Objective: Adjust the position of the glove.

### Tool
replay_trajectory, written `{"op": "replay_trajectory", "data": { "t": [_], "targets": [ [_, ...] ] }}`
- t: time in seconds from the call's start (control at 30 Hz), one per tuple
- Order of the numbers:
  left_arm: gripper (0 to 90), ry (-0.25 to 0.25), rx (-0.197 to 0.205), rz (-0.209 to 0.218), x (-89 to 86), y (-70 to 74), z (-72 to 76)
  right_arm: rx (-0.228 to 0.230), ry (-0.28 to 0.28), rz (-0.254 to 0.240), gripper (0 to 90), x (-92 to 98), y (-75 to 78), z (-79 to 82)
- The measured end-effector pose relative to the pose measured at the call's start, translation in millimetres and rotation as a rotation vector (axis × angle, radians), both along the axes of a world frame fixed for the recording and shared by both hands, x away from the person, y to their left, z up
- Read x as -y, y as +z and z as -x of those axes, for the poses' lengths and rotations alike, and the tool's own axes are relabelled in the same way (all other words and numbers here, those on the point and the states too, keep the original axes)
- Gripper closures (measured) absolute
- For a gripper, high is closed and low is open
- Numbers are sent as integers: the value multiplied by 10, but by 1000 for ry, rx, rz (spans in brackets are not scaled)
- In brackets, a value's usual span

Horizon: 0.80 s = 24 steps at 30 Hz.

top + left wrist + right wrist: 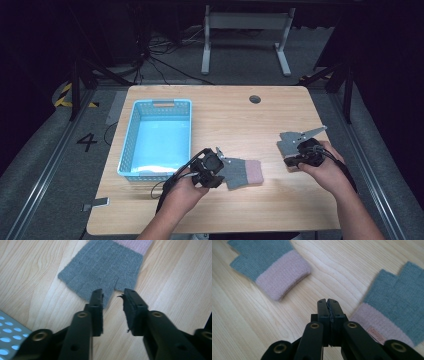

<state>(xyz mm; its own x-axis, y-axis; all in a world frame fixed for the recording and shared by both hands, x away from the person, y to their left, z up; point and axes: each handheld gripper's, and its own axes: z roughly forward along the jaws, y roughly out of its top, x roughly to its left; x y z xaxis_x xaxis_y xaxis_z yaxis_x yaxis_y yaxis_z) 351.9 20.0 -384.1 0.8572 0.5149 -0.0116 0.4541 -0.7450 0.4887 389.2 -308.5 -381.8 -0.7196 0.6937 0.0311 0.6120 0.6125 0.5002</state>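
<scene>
A grey knit glove with a pink cuff lies flat on the wooden table, fingers toward my left gripper. In the left gripper view my left gripper stands open at the glove's finger end, and a grey tip of it reaches in between the jaws. A second matching glove with a small label on its cuff lies beside my right gripper, which is shut with nothing in it. From above, that glove lies just beyond my right gripper. The first glove lies farther off.
A light blue perforated basket stands on the left part of the table, its corner close to my left gripper. A round cable hole sits near the far edge. Bare wood lies between the two gloves.
</scene>
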Motion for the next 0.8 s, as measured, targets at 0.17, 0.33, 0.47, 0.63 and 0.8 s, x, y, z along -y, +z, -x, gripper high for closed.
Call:
{"op": "replay_trajectory", "data": {
  "t": [0.17,0.33,0.47,0.63,0.8],
  "targets": [
    [832,13,-7,29,-34,31,1,1,12,-7,900,-49,-7,12],
    [893,17,13,31,-50,56,16,9,52,-41,900,-180,-1,44],
    [894,38,10,32,-65,75,3,10,86,-75,900,-312,-34,67],
    [895,59,2,43,-57,68,-4,6,119,-99,900,-448,-103,88],
    [895,63,2,49,-69,59,-20,4,158,-112,900,-653,-218,90]
  ]
}}
